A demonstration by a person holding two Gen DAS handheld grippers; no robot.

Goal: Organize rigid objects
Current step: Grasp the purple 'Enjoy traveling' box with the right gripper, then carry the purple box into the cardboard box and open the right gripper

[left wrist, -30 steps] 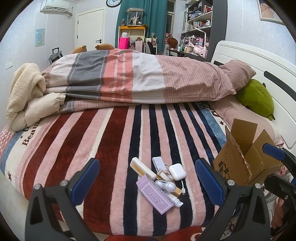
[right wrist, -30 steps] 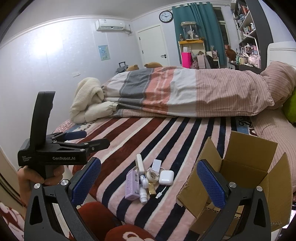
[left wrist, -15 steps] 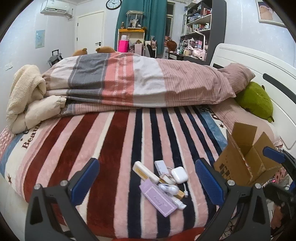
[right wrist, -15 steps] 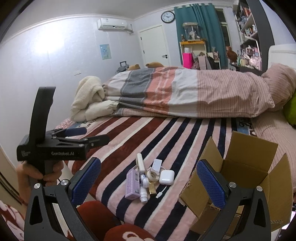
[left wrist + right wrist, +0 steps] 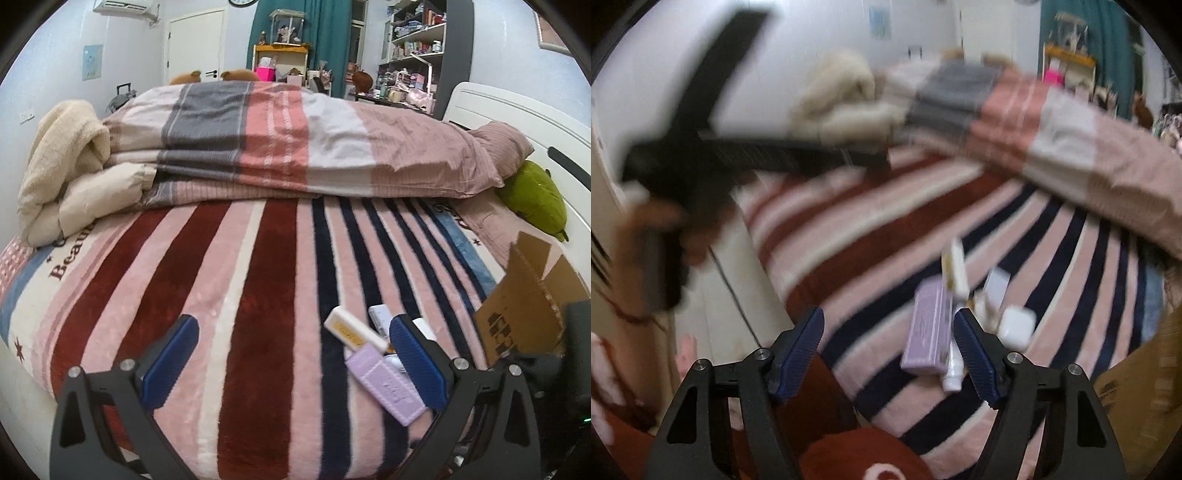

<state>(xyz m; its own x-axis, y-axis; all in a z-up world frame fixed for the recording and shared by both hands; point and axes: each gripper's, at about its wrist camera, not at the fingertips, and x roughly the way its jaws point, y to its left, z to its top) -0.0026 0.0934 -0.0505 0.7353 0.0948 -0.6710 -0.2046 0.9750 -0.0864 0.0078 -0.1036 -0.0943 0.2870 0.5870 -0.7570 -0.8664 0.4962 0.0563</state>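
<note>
My left gripper (image 5: 291, 354) hangs with fingers wide and empty over the striped blanket (image 5: 258, 295). The lilac box (image 5: 384, 380) lies just inside its right finger (image 5: 413, 362); the white-and-yellow case (image 5: 351, 332) touches the box's far end. My right gripper (image 5: 888, 350), blurred, is also spread wide and empty; the box (image 5: 929, 328) sits just inside its right finger, the white earbud case (image 5: 1015, 326) just beyond that finger. The cardboard carton (image 5: 524, 306) stands right of the box.
</note>
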